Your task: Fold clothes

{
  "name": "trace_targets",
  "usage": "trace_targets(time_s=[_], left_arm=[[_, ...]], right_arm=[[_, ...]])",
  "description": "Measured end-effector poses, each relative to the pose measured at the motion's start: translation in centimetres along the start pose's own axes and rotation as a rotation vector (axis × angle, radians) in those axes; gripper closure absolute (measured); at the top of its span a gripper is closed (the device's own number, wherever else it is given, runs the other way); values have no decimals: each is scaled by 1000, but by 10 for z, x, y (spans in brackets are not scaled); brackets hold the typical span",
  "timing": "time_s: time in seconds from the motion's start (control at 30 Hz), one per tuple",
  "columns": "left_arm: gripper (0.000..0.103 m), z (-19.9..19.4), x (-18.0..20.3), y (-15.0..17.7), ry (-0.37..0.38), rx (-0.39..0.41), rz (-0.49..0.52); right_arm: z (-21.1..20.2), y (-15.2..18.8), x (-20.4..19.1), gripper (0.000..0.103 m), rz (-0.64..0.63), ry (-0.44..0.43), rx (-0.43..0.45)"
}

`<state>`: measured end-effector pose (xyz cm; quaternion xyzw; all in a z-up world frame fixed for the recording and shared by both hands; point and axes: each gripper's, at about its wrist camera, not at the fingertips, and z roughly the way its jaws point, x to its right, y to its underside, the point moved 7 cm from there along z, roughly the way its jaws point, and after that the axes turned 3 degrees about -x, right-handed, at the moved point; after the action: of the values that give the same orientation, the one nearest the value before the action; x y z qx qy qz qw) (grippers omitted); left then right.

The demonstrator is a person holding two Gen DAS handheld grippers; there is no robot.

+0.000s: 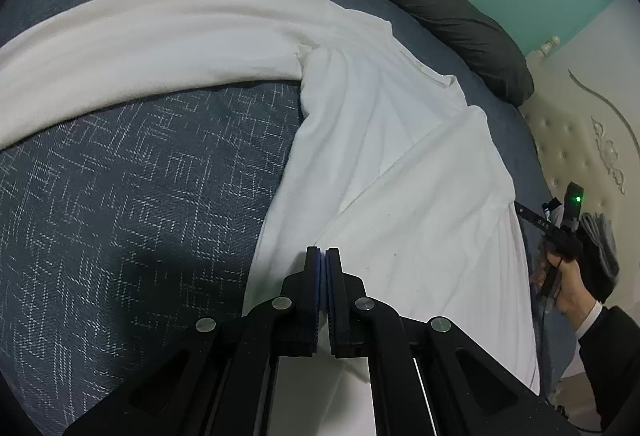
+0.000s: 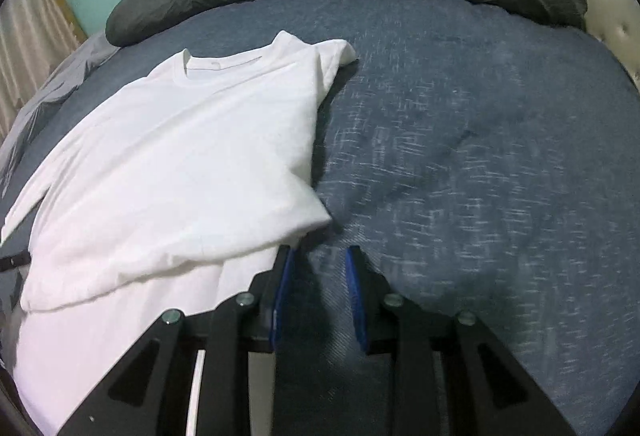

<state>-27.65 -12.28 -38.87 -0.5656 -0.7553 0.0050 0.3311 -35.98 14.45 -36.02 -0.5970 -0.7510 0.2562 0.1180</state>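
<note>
Blue-grey bedding (image 1: 132, 187) fills the left wrist view, where a white shirt (image 1: 400, 171) is spread from 9 to 5 o'clock and the left gripper (image 1: 323, 256) is seen over it with jaws pressed together, no cloth visibly between them. From the right wrist view, the shirt (image 2: 180, 155) is seen partly folded at 9 o'clock, and the right gripper (image 2: 320, 256) is held with jaws apart and empty just beside its edge.
</note>
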Motion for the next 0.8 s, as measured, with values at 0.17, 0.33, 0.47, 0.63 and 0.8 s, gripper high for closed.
trace_targets(time_s=[0.17,0.33,0.47,0.63,0.8], left_arm=[[100,0,-2,0,4,-1,-3],[100,-2,-3,-2,5,4,-7],[100,-1,0,-1,7,1,-3],[100,1,2,-2,6,-3,0],[100,1,1,-1,4,-5,5]], right_arm=[[-1,-2,-2,77,34,-37,28],[-9,-3,2,77,62,-58,63],[-14,-4,4,77,70,-78,88],[-6,-11,1,77,74,-67,72],[2,-12,4,77,104,-40,59]])
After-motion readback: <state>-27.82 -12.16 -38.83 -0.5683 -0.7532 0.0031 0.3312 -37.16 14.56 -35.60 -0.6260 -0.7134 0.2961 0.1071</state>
